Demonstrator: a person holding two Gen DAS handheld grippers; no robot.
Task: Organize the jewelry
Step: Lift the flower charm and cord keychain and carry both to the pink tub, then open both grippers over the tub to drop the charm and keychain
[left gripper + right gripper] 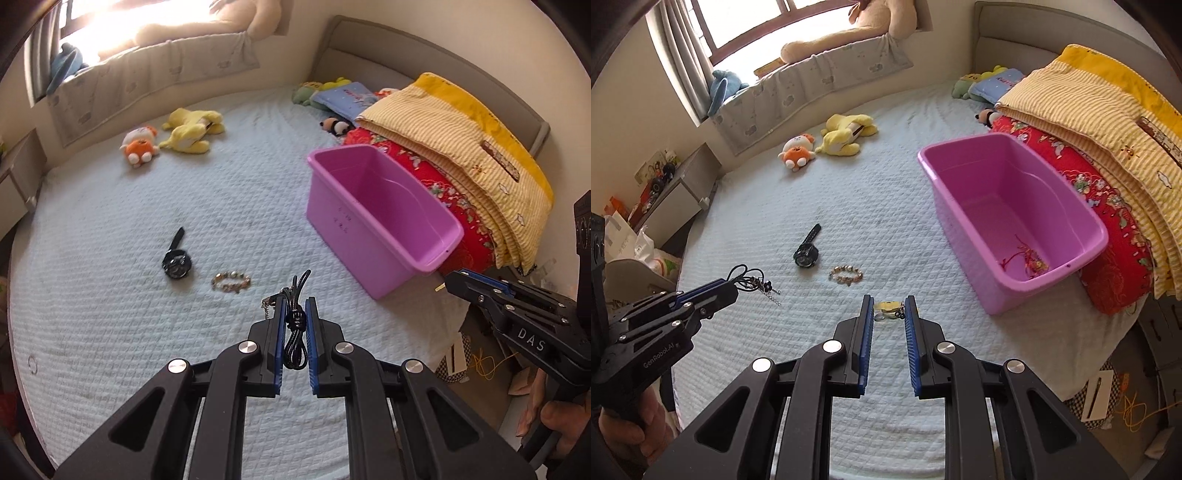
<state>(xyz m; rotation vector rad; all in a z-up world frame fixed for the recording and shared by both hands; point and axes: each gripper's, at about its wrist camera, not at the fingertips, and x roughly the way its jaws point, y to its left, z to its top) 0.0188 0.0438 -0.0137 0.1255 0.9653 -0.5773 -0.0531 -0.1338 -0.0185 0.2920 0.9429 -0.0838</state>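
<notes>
Pinching the limp black cord necklace [295,325] at its knot, our left tool [294,314] holds it above the pale quilted bed [110,332]; our right tool [889,312] stands open around a small yellow charm [887,306]—light, best taken edgewise.

Pink bin [373,218]: floor hidden behind near wall in left wrist view. Yellow trinket [888,308] near bin: partly hidden by right gripper [889,308] fingertips; type indiscernible. Red item [1027,258] inside bin: too small to identify.
</notes>
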